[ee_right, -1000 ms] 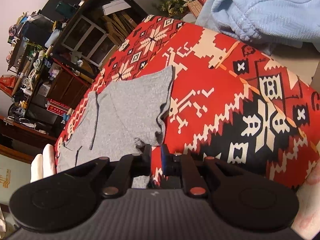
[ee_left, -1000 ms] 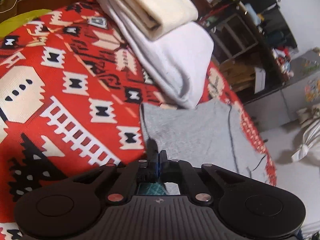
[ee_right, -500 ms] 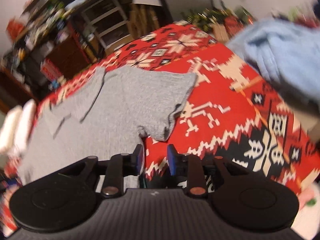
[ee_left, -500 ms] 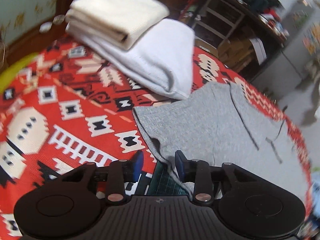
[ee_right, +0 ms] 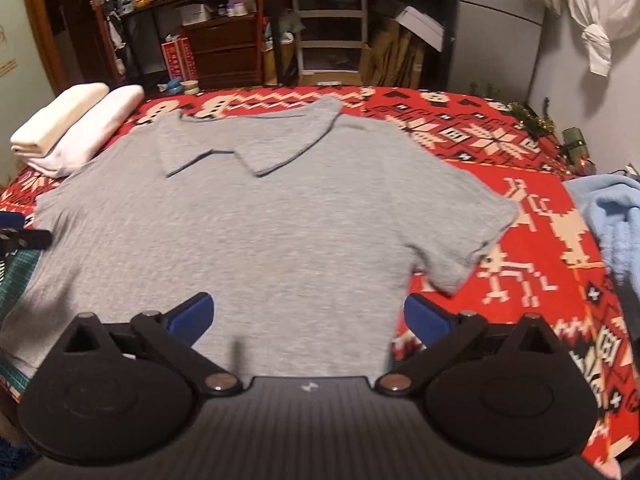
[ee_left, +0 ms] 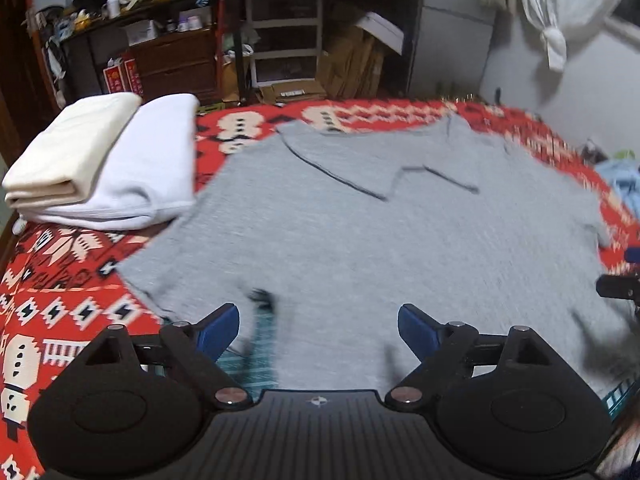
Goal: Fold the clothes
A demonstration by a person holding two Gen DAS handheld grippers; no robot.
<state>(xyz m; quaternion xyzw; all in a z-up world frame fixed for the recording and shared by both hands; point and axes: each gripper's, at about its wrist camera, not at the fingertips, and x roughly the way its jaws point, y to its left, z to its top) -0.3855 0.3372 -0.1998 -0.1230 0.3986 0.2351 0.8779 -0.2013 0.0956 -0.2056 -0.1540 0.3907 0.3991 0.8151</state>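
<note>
A grey short-sleeved shirt [ee_left: 360,240] lies spread flat on the red patterned blanket [ee_left: 60,300], its far edge folded back toward me. In the right wrist view the same grey shirt [ee_right: 260,240] fills the middle, one sleeve reaching right. My left gripper [ee_left: 319,326] hovers open over the shirt's near left part, nothing between its blue pads. My right gripper [ee_right: 308,316] is open too, above the near hem by the right sleeve. At the right edge of the left wrist view a tip of the right gripper [ee_left: 616,286] shows.
Folded cream and white clothes [ee_left: 100,164] are stacked at the blanket's left. A light blue garment [ee_right: 612,220] lies bunched at the right edge. Cluttered shelves and drawers [ee_right: 332,36] stand beyond the bed. A green mat [ee_left: 256,364] peeks out under the shirt's near edge.
Both grippers were shut on the shirt's near edge, then opened wide and let it go. Both views swung up and back to face the whole shirt, now spread flat.
</note>
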